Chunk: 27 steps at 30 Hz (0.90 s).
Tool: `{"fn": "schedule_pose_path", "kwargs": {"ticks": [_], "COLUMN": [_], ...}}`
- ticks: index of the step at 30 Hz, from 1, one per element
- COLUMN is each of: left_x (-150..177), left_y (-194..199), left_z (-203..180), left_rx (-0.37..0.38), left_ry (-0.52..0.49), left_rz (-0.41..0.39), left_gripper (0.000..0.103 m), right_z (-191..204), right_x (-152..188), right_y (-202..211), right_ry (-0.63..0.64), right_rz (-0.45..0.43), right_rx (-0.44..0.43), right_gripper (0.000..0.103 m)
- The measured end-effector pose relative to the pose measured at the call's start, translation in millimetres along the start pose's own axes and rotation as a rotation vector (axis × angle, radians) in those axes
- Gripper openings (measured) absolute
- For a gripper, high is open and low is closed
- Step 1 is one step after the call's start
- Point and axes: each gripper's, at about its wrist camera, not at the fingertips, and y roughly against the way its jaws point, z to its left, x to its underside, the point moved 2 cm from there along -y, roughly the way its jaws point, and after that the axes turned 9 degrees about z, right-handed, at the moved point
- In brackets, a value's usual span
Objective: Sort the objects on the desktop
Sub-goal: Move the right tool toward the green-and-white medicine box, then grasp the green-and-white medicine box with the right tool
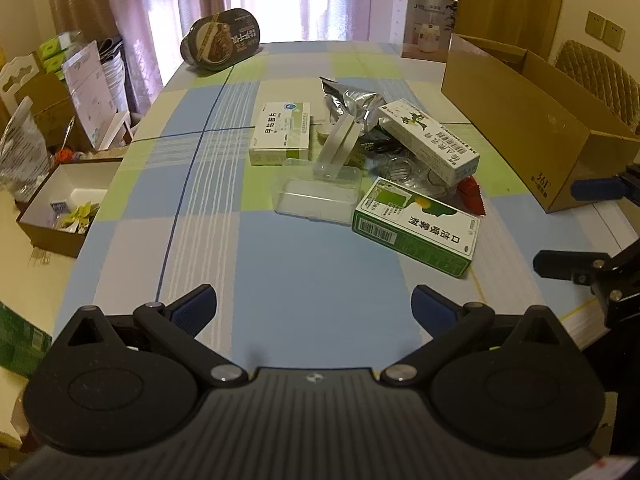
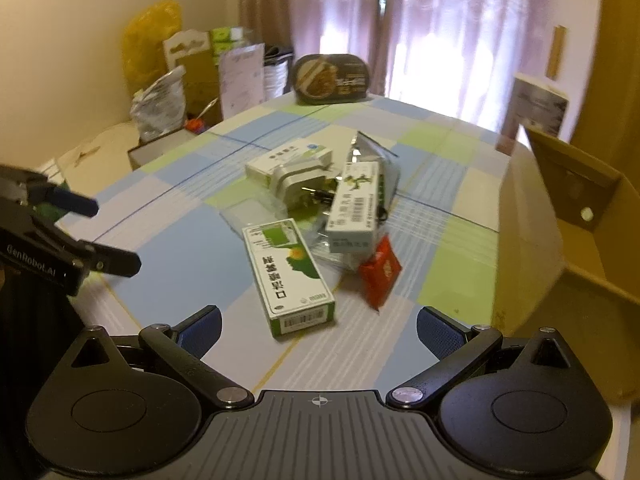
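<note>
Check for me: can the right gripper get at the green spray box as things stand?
Probably yes. The right gripper is open and empty, and the green spray box lies flat just ahead of it on bare tablecloth. Only its far end meets the pile.

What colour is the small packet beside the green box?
Red, clearest in the right wrist view.

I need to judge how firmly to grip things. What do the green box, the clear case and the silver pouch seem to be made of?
Green box: printed cardboard, slightly glossy, with crisp folded edges and a barcode.
Clear case: apparently rigid transparent plastic; the tablecloth shows through it.
Silver pouch: likely metallised foil or film, shiny and crinkled.
</note>
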Motion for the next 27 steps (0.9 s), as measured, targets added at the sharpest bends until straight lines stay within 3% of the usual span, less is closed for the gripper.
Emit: {"fn": "schedule_pose_path", "kwargs": {"ticks": [7, 11, 16, 22, 27], "left_x": [-7.7, -10.7, -15.9, -23.2, -31.4], "left_y": [-9.1, -15.9, -27.1, -43.4, -55.2], "left_z": [6.6, 10.4, 14.5, 15.8, 13.5], "left_rx": [0.009, 0.017, 0.026, 0.06, 0.101], "left_ry": [-0.054, -0.086, -0.124, -0.158, -0.222], "left_rz": [0.003, 0.007, 0.013, 0.016, 0.017], "left_gripper": [0.102, 0.102, 0.102, 0.102, 0.102], "right_z": [6.8, 11.7, 15.4, 14.5, 12.1], "right_x": [-10.3, -16.8, -24.1, -31.6, -35.7], "right_y": [-19.6, -35.8, -57.9, -80.4, -95.4], "right_ry": [0.058, 0.096, 0.145, 0.202, 0.26], "right_rz": [0.015, 0.047, 0.072, 0.104, 0.137], "right_rx": [-0.024, -0.056, -0.061, -0.054, -0.054], "right_gripper": [0.101, 0.085, 0.083, 0.068, 0.067]}}
